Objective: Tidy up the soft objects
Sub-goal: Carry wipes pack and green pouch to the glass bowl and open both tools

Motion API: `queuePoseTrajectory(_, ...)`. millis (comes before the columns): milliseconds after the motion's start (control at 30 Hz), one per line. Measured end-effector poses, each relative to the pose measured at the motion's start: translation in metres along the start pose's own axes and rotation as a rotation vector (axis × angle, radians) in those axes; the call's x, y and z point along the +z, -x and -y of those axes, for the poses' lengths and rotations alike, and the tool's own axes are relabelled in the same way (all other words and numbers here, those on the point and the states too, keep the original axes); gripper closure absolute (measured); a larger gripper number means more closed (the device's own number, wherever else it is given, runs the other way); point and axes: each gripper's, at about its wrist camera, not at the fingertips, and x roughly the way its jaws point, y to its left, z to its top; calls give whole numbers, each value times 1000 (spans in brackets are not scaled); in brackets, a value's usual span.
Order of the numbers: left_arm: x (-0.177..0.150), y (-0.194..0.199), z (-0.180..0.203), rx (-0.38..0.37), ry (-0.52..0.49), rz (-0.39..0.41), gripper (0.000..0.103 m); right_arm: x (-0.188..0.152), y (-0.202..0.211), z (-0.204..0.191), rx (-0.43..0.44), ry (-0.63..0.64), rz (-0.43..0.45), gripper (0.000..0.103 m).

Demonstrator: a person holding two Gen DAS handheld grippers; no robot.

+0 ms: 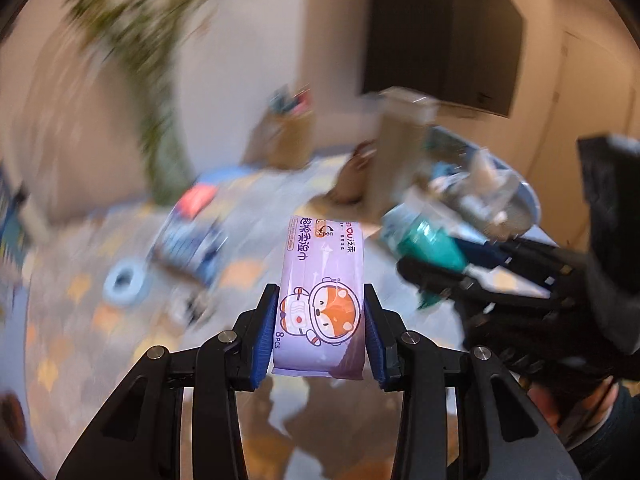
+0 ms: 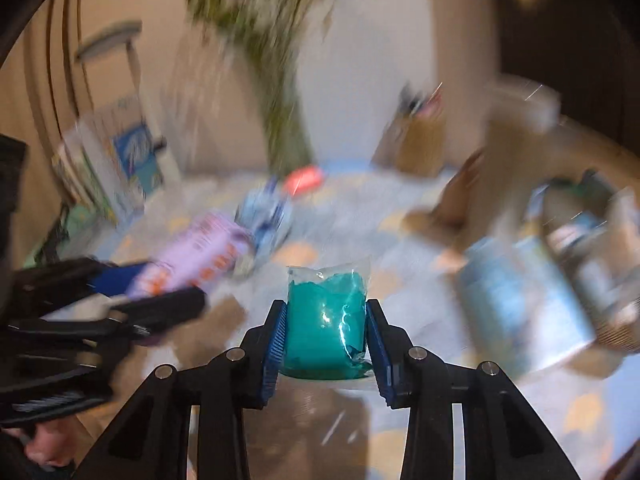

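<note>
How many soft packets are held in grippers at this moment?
2. The purple wipes packet is in the left gripper; the teal packet is in the right gripper.

Left hand-held gripper (image 1: 320,328): black linkage arms, silver pivot screws, ribbed blue pads; dark sleeve (image 1: 608,432), apparently.

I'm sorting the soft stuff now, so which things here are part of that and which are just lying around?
In the job:
- purple wipes pack, held by left gripper
- teal bagged item, held by right gripper

Lying about:
- tape roll
- plant
- cardboard box
</note>
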Motion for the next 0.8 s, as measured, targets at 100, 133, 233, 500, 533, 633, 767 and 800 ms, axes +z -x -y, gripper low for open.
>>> queuePoseTrajectory(100, 33, -8, 48, -50, -93, 33, 67, 17, 40, 44, -56, -49, 105, 65)
queuePoseTrajectory(133, 43, -13, 65, -71, -119, 39, 67, 21, 54, 60, -77, -68, 137, 65)
queuePoseTrajectory(233, 67, -31, 113, -126, -188, 51, 66, 29, 83, 110, -145, -133, 192, 65)
queuePoseTrajectory(500, 131, -110, 190, -202, -173, 28, 66, 30, 120, 246, -276, -377, 209, 65)
queuePoseTrajectory(533, 139, -120, 195, -198, -160, 30, 66, 31, 122, 260, -281, -410, 209, 65)
queuePoseTrajectory(633, 155, -151, 208, -223, -128, 10, 66, 30, 122, 298, -270, -490, 189, 65)
queuePoseTrajectory(767, 153, -191, 220, -188, -124, -55, 67, 38, 109, 335, -236, -576, 177, 65)
queuePoseTrajectory(800, 150, -200, 221, -181, -125, -69, 66, 40, 105, 341, -229, -584, 167, 65)
